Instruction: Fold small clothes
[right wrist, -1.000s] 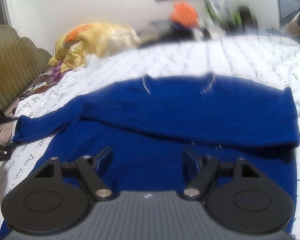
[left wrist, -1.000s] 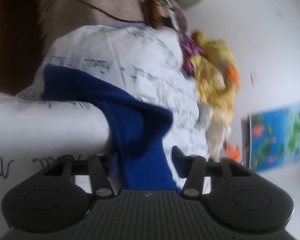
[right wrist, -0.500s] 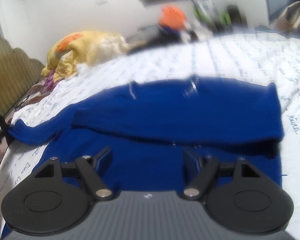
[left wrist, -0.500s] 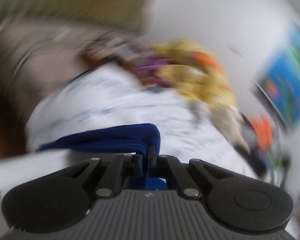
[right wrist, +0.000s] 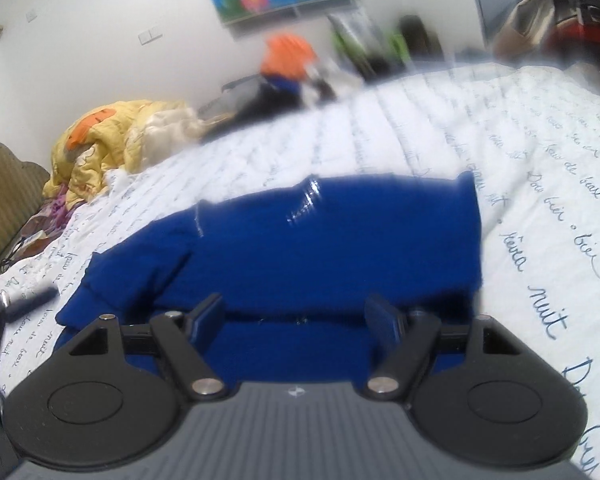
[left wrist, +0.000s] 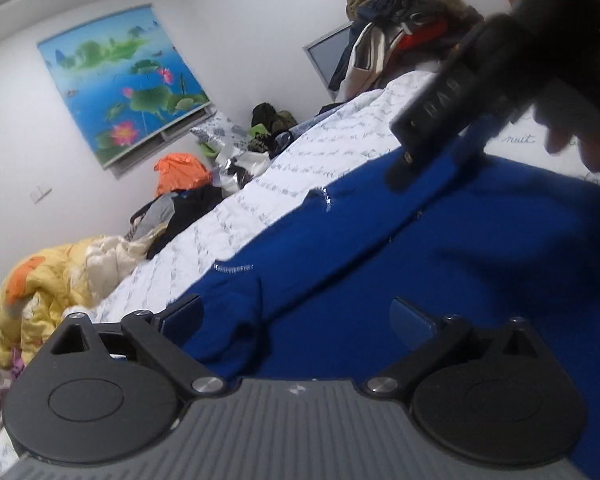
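Note:
A royal-blue sweater [right wrist: 320, 240] lies on the white bedspread, its top part folded down over the body; the left sleeve [right wrist: 120, 280] lies folded in across the body. It also shows in the left wrist view [left wrist: 440, 264]. My left gripper [left wrist: 296, 314] is open and empty, low over the sweater's left side, with the folded sleeve [left wrist: 236, 320] between its fingers. My right gripper [right wrist: 296, 318] is open and empty, just above the near fold line. The right gripper's body [left wrist: 500, 80] shows at the upper right of the left wrist view.
The white bedspread with blue script [right wrist: 540, 200] extends to the right and far side. A yellow quilt [right wrist: 112, 140] sits at the far left. Piled clothes, an orange bag [left wrist: 180, 172] and a lotus picture [left wrist: 124, 80] stand beyond the bed.
My left gripper, which shut on the sleeve half a second ago, carried it in over the body and has opened, letting it go. The right gripper stayed open and drew nearer the fold.

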